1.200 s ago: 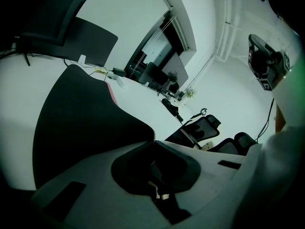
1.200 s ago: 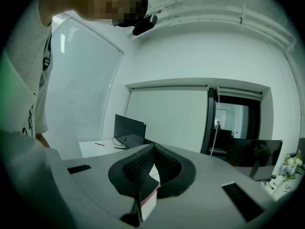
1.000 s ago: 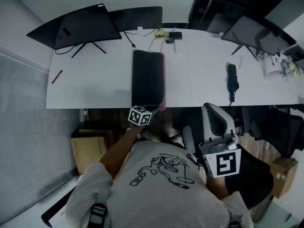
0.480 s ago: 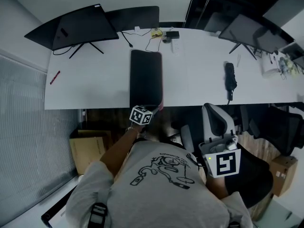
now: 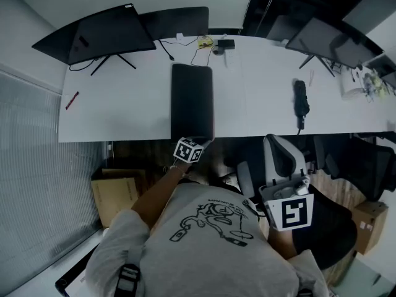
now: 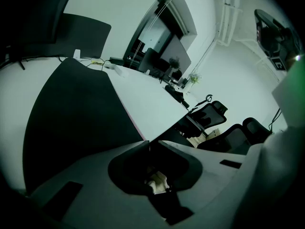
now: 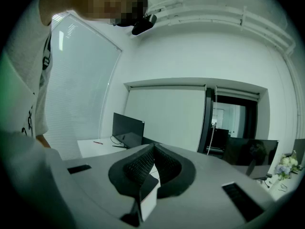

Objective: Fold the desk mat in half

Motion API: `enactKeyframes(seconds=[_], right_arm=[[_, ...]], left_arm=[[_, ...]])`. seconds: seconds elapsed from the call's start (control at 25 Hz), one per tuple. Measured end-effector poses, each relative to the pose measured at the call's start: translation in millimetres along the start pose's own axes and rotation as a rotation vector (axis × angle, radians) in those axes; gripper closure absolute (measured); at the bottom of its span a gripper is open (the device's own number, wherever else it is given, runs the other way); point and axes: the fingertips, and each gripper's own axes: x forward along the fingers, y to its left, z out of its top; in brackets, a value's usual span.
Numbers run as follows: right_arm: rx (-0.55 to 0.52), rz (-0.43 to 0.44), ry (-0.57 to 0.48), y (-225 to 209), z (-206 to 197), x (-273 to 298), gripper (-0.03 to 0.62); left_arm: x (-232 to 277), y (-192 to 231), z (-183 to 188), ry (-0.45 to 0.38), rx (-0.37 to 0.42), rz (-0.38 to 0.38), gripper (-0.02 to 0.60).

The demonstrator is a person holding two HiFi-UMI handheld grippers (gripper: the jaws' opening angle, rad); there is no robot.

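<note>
- While its jaws are opening, the left gripper [image 6: 148,143] shows only a narrow slit, with the desk mat's [image 5: 192,101] near edge at their tips.
- Folded, the mat is a long, dark, matte rectangle on the smooth white table [image 5: 124,113].
- Its pink right-hand strip, plain a second ago, is gone overhead; only the left gripper view shows a thin pink line.
- Right gripper [image 7: 153,148]: dimpled jaws closed, empty.
</note>
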Motion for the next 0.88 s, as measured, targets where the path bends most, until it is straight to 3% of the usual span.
enactKeyframes(seconds=[0.32,0.88], right_arm=[[-0.001,0.004,0.001,14.9,3.1,5.8,0.588],[-0.006,0.022,-0.002,51.7,9.3,23.6,0.588]], left_arm=[[-23.9,-3.5,11.3,-0.059,-0.003,-0.01,0.528],[-98.9,2.7,53.2,-0.248,0.004,-0.005,0.554]])
